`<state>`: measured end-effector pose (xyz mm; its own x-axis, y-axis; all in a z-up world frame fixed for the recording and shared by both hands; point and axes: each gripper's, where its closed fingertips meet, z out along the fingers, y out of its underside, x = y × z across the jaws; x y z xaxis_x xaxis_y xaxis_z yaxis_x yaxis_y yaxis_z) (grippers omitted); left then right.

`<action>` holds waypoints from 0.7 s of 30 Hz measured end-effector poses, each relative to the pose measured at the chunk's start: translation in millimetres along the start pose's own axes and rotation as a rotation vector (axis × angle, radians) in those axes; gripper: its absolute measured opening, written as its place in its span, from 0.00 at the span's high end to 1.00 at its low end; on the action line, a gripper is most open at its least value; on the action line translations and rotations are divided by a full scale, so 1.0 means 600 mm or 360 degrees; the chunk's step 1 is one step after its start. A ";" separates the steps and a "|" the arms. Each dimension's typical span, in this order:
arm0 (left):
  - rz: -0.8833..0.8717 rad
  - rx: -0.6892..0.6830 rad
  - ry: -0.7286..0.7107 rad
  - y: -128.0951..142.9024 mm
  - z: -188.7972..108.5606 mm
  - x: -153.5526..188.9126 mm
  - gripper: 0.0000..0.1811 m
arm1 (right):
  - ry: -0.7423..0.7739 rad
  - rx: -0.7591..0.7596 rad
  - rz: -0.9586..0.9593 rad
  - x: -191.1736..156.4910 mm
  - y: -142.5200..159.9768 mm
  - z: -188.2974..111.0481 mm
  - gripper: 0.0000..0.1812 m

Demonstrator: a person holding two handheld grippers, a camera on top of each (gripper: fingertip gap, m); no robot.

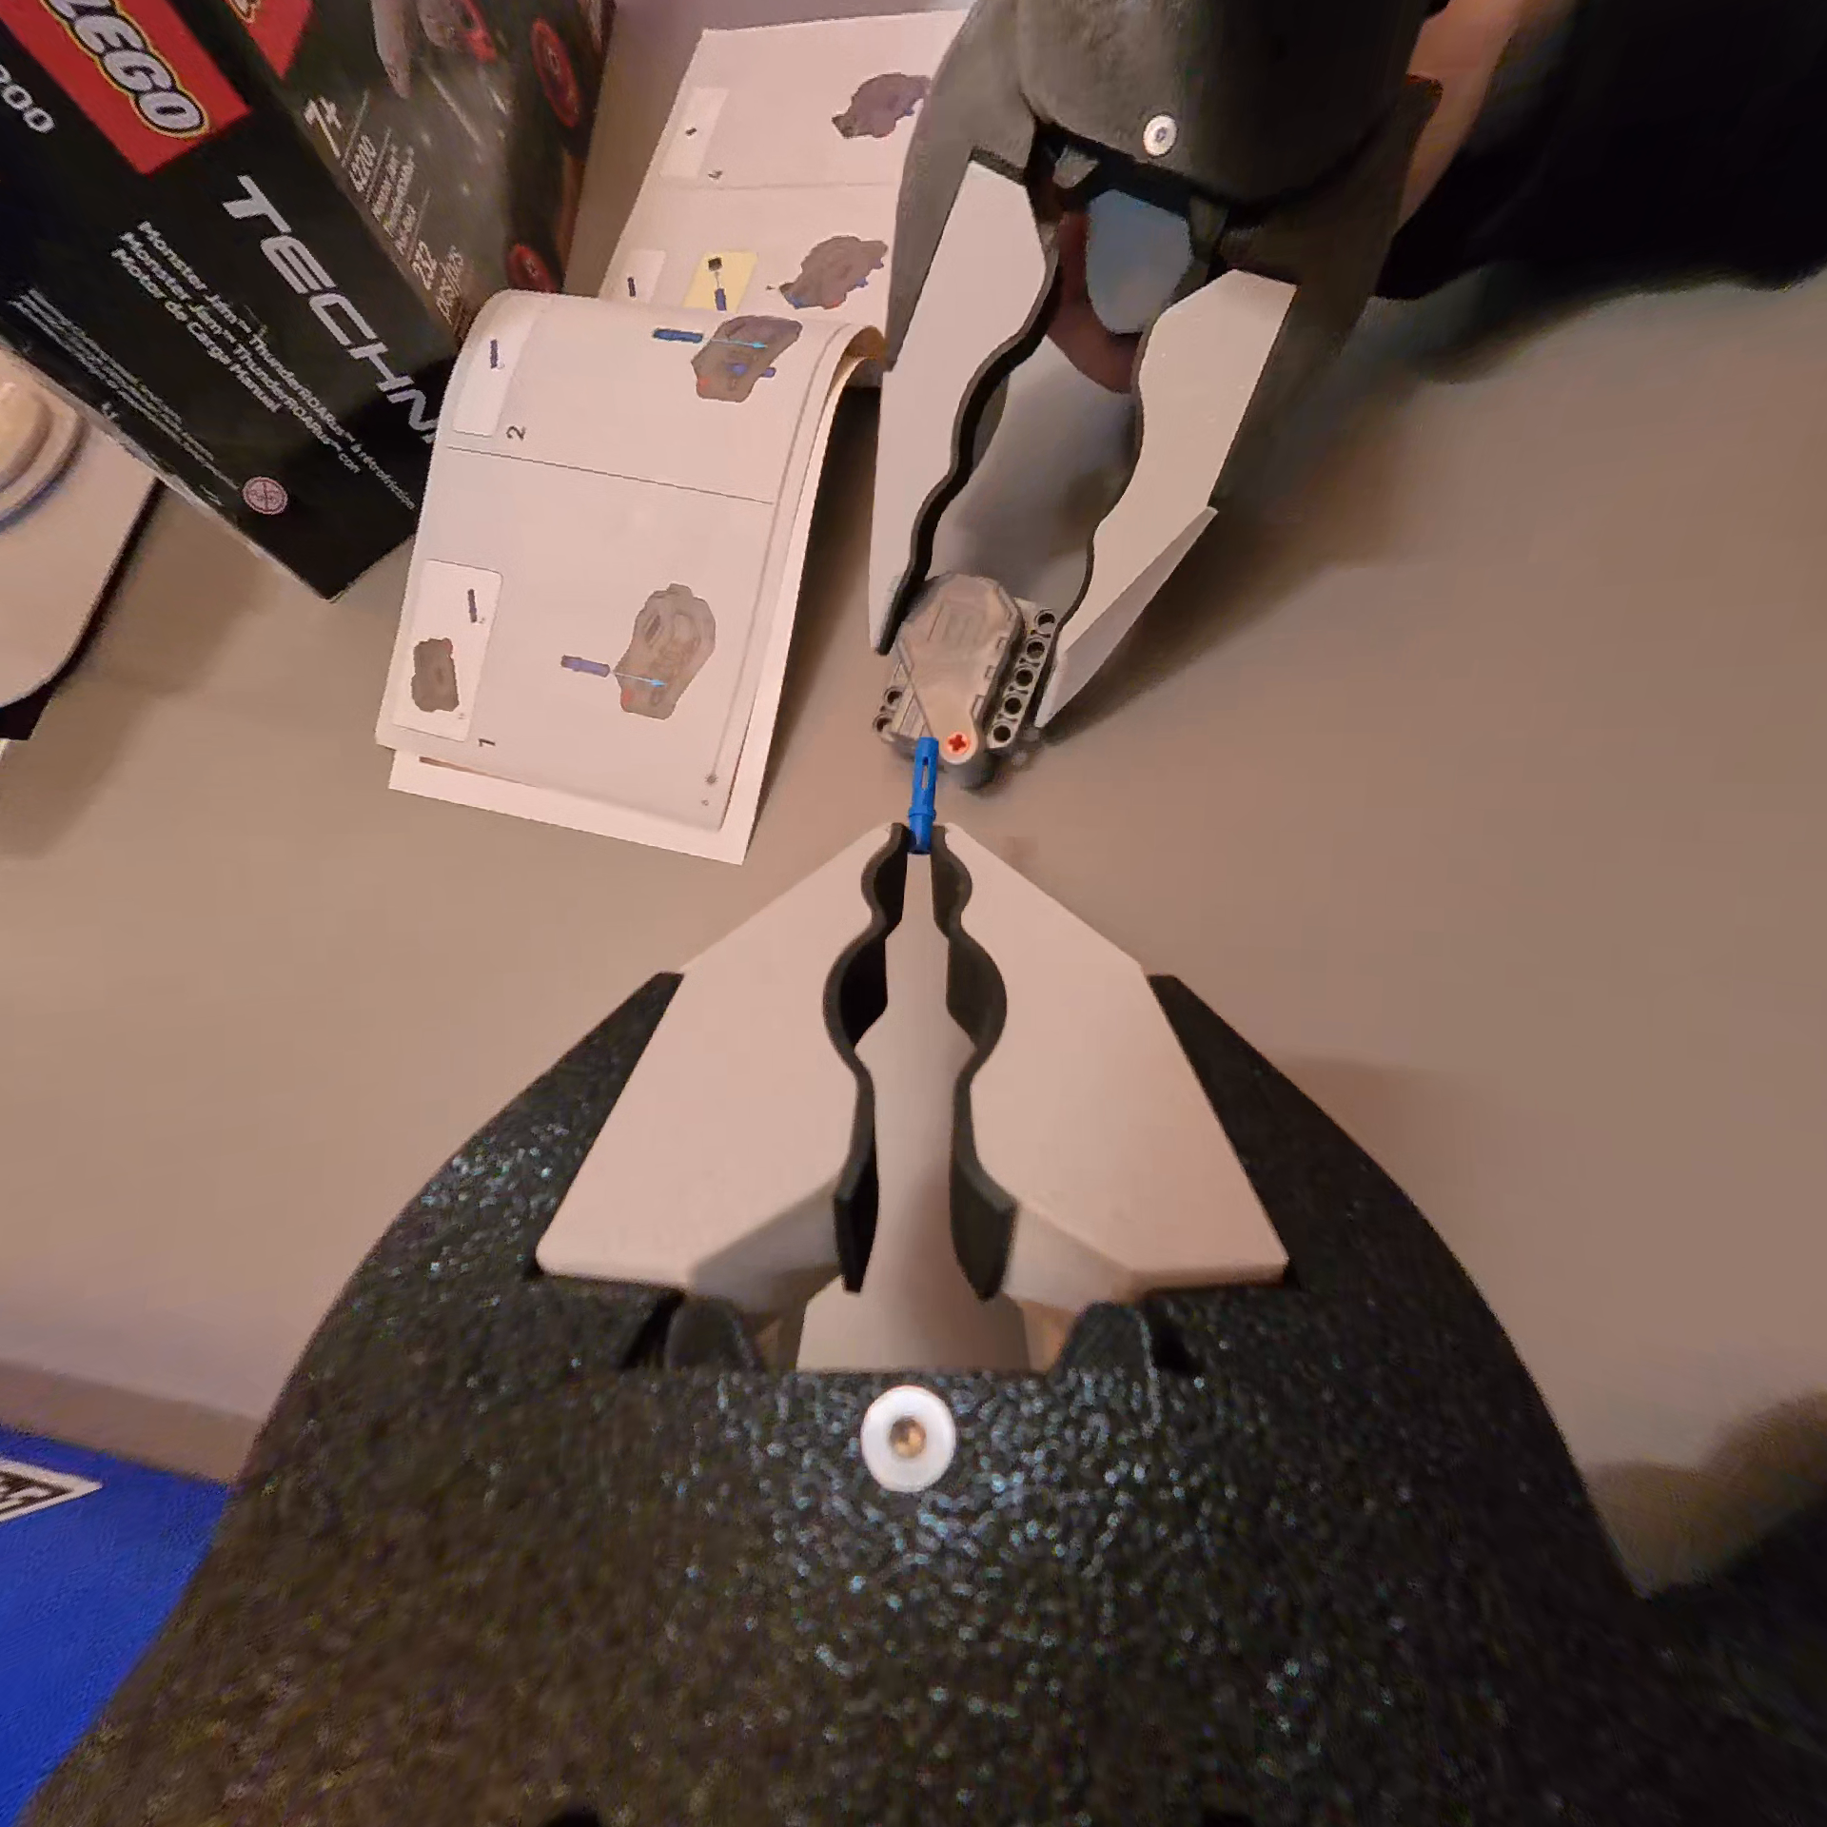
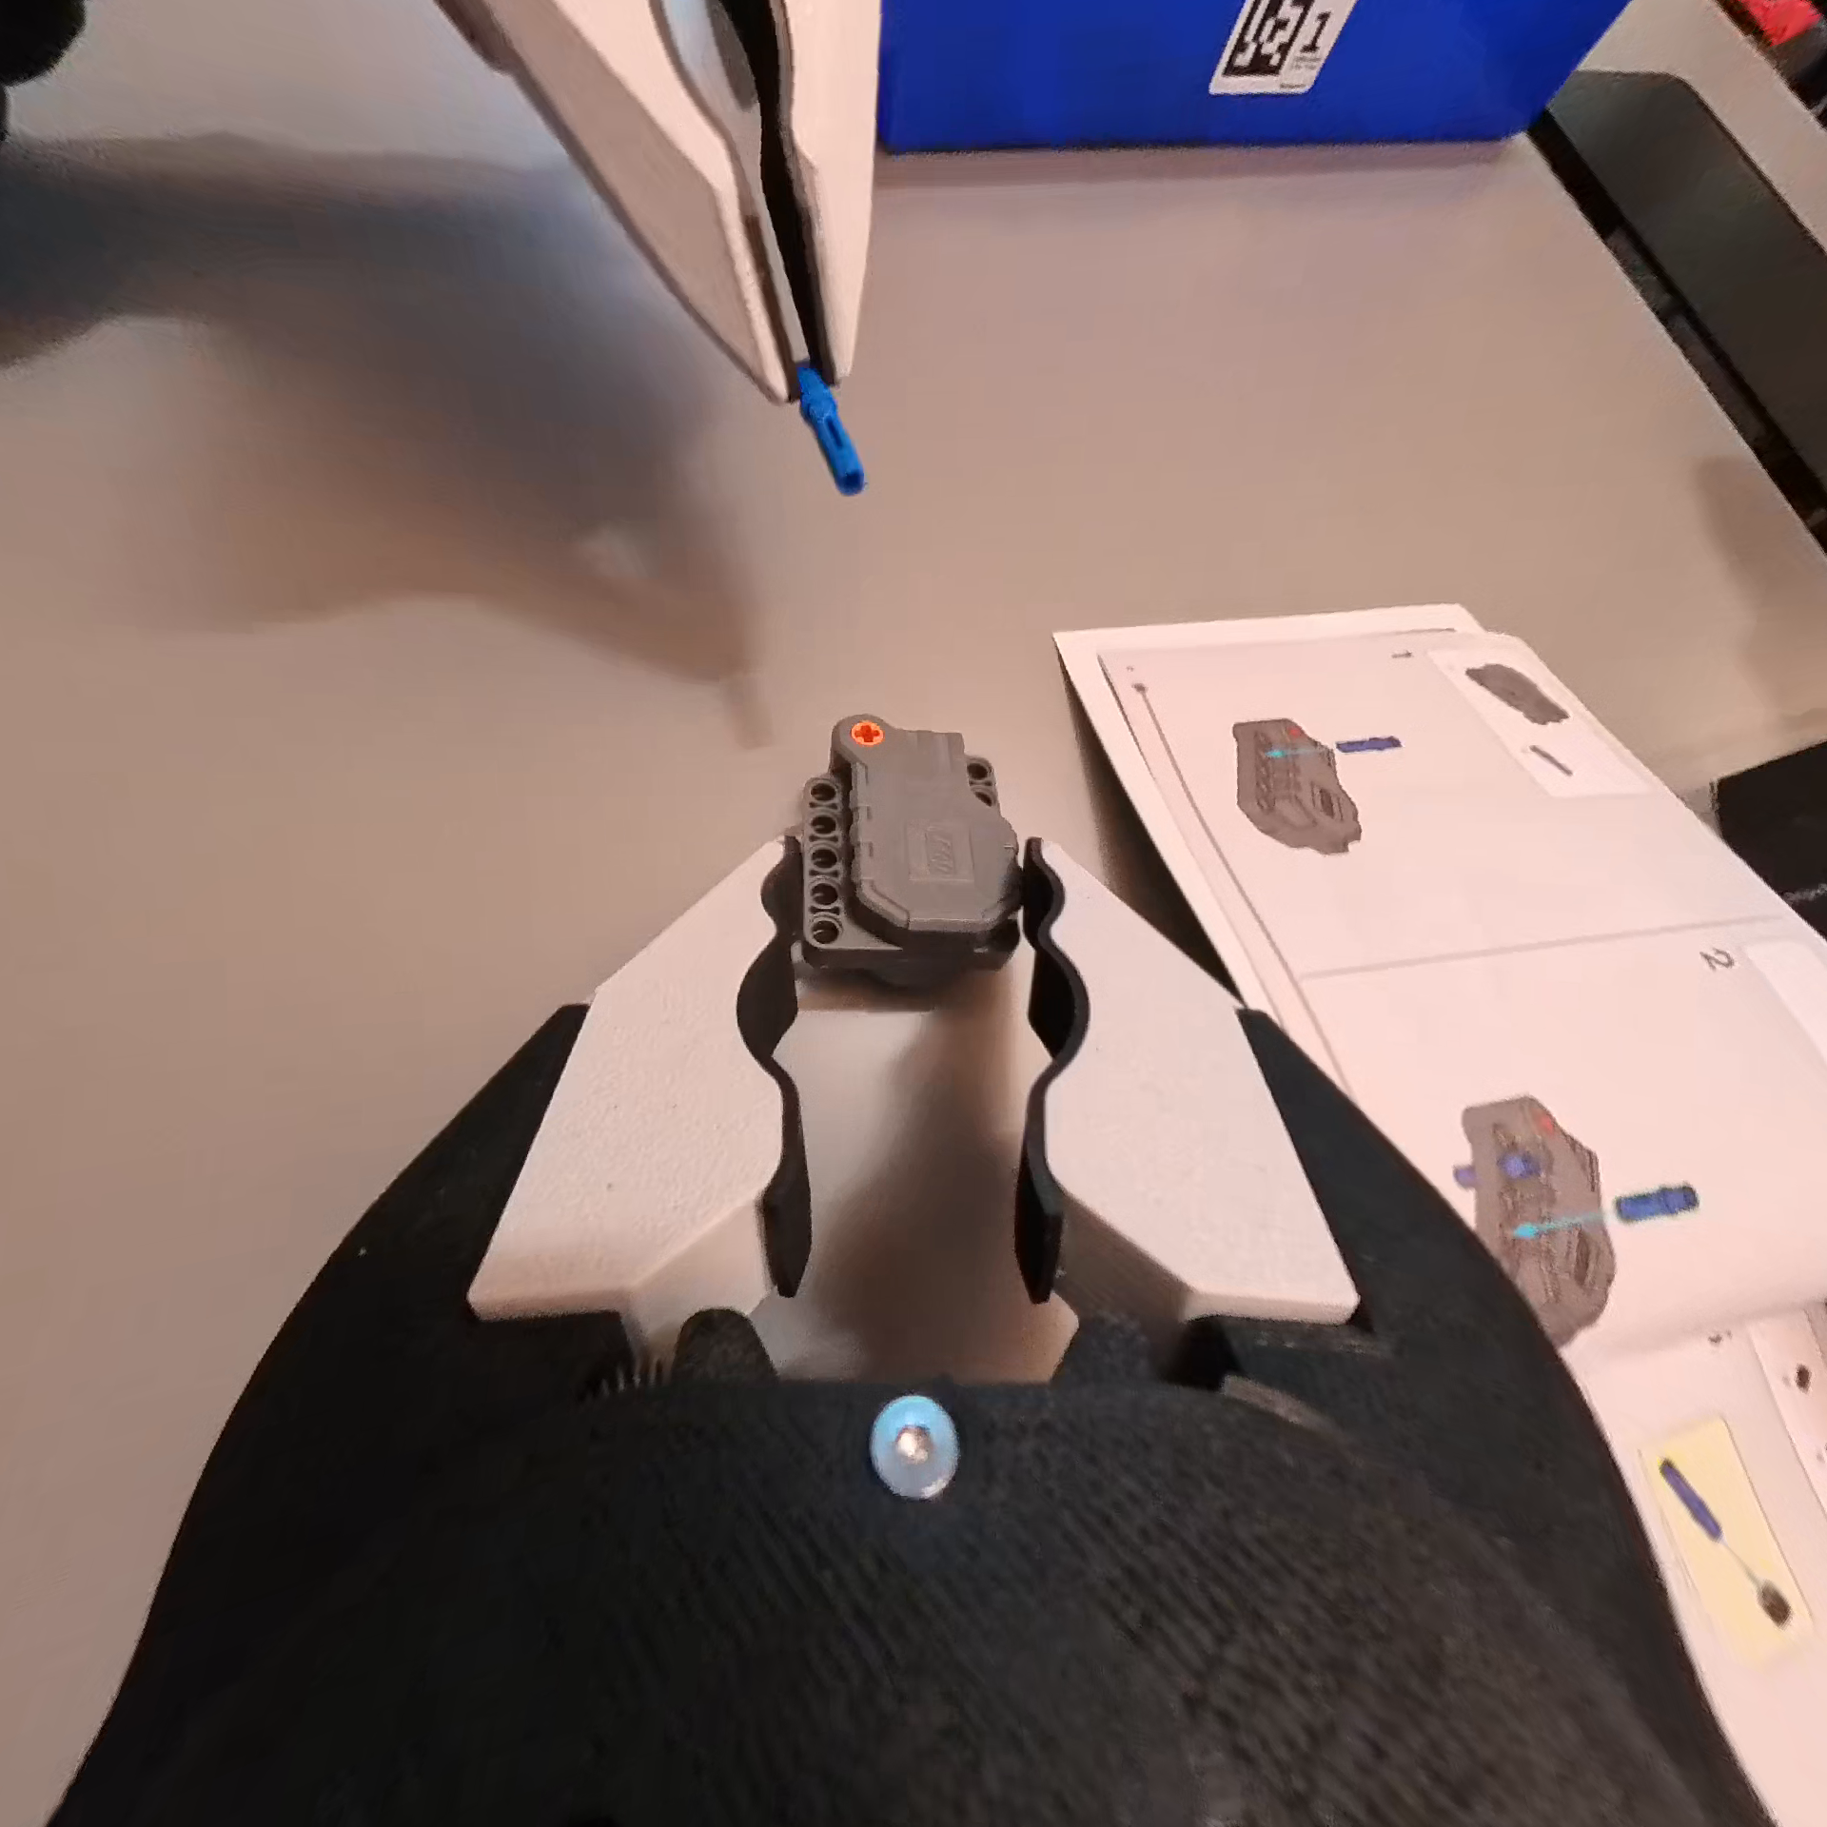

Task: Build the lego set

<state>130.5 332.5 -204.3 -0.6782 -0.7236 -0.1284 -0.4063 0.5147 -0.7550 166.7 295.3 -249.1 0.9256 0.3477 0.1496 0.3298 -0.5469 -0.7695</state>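
Note:
My left gripper (image 1: 919, 840) is shut on a small blue pin (image 1: 924, 781) that sticks out past its fingertips. My right gripper (image 2: 910, 870) is shut on a grey motor block (image 2: 919, 850) with an orange cross hole and a row of side holes, held low at the grey table. In the right wrist view the left gripper (image 2: 813, 381) hangs above and beyond the block, its blue pin (image 2: 830, 435) pointing down toward it but clearly apart from it. In the left wrist view the right gripper (image 1: 979, 672) holds the block (image 1: 964, 657) just beyond the pin's tip.
An open instruction booklet (image 1: 613, 554) lies left of the block and also shows in the right wrist view (image 2: 1483, 890). The black set box (image 1: 247, 247) stands behind it. A blue bin (image 2: 1186, 69) sits at the table's edge. A black object (image 2: 1730, 247) lies along the side. The gap from one gripper's tips to the other's is roughly 8 cm.

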 end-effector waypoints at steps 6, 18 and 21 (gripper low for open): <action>-0.0001 -0.0023 -0.0016 0.004 0.004 -0.002 0.99 | -0.0023 0.0110 -0.0012 0.000 -0.016 -0.010 0.76; 0.0068 0.0135 0.0146 -0.038 0.027 0.030 0.99 | -0.0024 0.0648 0.0042 -0.008 -0.071 -0.083 0.96; 0.0091 0.0234 0.0204 -0.060 0.028 0.043 0.99 | -0.0033 0.0708 -0.0013 -0.017 -0.078 -0.088 0.94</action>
<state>137.8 287.4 -191.0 -0.7738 -0.6258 -0.0979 -0.2774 0.4738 -0.8358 151.6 277.2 -181.7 0.9179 0.3683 0.1479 0.2210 -0.1649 -0.9612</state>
